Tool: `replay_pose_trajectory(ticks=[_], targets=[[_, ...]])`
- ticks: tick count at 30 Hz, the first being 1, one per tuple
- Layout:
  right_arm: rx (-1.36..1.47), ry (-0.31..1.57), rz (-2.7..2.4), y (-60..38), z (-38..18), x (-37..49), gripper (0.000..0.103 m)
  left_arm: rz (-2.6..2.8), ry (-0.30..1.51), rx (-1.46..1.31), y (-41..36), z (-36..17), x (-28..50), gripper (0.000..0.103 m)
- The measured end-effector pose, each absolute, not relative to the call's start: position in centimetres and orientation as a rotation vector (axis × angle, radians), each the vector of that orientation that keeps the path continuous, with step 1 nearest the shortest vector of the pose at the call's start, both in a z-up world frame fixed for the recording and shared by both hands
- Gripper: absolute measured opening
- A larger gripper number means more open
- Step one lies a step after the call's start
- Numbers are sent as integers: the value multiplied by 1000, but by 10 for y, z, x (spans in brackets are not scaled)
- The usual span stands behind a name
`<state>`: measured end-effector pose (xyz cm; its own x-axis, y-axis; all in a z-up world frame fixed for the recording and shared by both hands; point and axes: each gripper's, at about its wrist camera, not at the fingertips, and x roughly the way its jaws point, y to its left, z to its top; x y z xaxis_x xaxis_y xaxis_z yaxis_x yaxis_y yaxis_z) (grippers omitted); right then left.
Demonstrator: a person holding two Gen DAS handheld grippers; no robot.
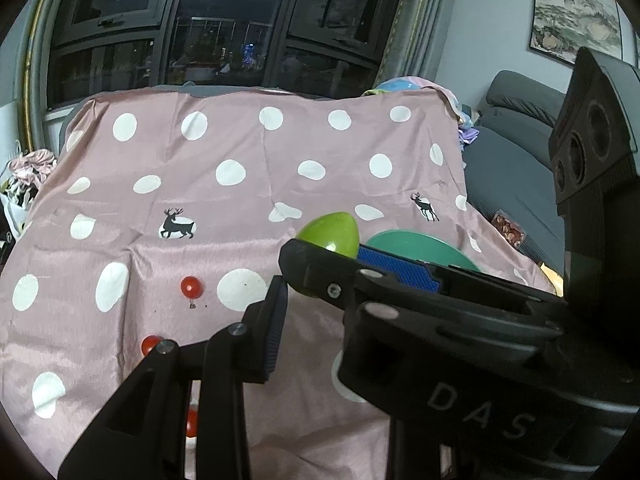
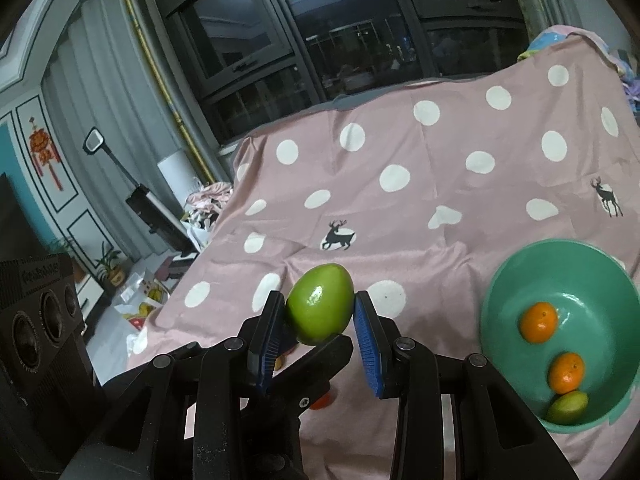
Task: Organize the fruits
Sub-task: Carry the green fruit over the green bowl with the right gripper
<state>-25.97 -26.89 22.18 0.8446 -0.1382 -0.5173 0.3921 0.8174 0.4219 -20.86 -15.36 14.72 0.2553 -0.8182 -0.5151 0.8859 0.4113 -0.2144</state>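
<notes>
Pink cloth [image 2: 440,184] with white dots and two small deer prints is covering the work surface, with dark night windows [image 2: 360,40] standing behind it.

Seen from the left wrist camera, three small red fruits [image 1: 191,286] are lying on the cloth at the left, one above another; the lower two are partly hidden behind the left gripper [image 1: 276,328]. Only one of that gripper's fingers is showing clearly, and nothing is sitting between the jaws, which are drawn together. To its right, the right gripper is crossing in front, with the green fruit [image 1: 330,232] poking out above it and the bowl's rim [image 1: 420,242] just behind.

Seen from the right wrist camera, the right gripper [image 2: 320,320] is clamping one green fruit [image 2: 320,302] between its two blue pads [image 2: 368,344], lifted above the cloth. Something orange is peeking out on the cloth beneath the jaws. Well to the right, one green bowl [image 2: 500,300] is resting on the cloth, holding two oranges [image 2: 538,321] and one smaller green fruit [image 2: 567,406] at its near edge.
</notes>
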Motion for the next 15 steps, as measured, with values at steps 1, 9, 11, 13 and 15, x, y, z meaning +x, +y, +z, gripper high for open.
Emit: replay_pose_trajectory(ticks=[1, 9, 11, 13, 15], targets=[[546, 486, -298, -270, 223, -261, 38, -1163, 612, 131, -155, 148, -210, 29], [551, 450, -320, -281, 227, -276, 38, -1178, 580, 157, -166, 155, -222, 29], [555, 444, -323, -283, 227, -279, 38, -1183, 579, 160, -169, 155, -224, 29], [558, 442, -331, -285, 228, -281, 38, -1187, 575, 166, -173, 156, -226, 29], [562, 436, -337, -288, 228, -284, 38, -1191, 568, 174, -176, 157, -230, 29]])
